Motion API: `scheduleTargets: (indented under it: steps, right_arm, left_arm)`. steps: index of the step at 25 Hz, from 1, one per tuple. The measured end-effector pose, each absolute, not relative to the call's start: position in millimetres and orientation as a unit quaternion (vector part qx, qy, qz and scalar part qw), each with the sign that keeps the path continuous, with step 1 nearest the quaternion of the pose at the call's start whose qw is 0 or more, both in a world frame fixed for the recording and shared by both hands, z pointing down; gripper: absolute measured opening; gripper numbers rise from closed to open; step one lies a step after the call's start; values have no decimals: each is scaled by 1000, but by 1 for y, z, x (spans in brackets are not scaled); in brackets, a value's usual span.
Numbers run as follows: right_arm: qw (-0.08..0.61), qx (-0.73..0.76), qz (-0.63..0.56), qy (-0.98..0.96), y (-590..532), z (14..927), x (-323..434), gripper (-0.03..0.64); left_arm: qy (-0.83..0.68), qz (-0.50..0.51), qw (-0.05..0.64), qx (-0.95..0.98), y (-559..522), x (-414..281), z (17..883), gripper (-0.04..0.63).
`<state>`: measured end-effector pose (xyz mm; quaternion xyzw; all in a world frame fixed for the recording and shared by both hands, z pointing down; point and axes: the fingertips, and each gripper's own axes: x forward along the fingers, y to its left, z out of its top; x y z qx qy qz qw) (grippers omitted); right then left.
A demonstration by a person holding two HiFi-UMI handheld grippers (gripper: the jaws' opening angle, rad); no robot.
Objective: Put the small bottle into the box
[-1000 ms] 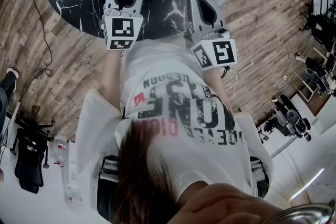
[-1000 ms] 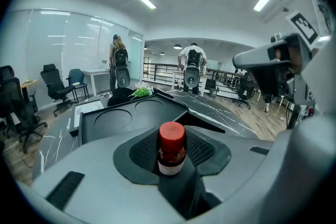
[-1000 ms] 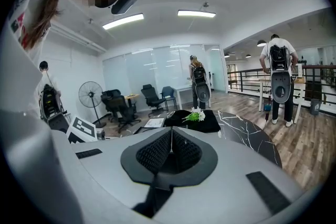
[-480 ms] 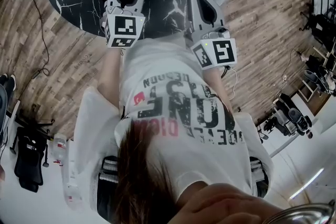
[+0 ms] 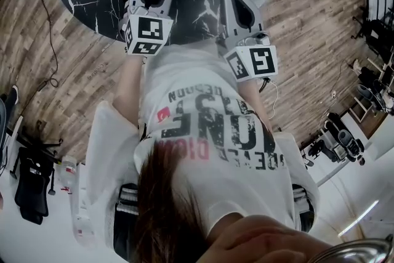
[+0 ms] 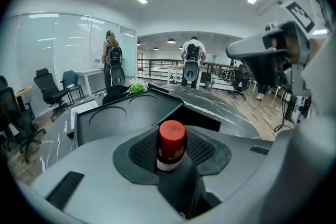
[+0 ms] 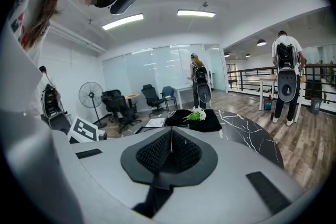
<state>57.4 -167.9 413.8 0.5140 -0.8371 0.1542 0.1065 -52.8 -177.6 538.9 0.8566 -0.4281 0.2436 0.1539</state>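
Left gripper view: left gripper clamps the small red-capped bottle, held just short of the black box with round recesses; right gripper, also short of the box, pinched together, empty.

An open-plan office: swivel office chairs at desks, glass partition walls, ceiling strip lights, a pedestal fan, wood-plank flooring

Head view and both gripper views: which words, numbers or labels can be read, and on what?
shirt: large print, upside down and creased, not readable.
small bottle: pale label, print too small to read.
left marker cube, right marker cube: black-and-white patterns only, no words.
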Motion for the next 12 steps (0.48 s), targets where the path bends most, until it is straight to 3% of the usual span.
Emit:
scheduleTargets:
  steps: [12]
  right_arm:
    - [106, 514, 155, -837, -165, 415, 58, 3]
  left_arm:
    - [-437, 235, 168, 851, -178, -53, 540, 144]
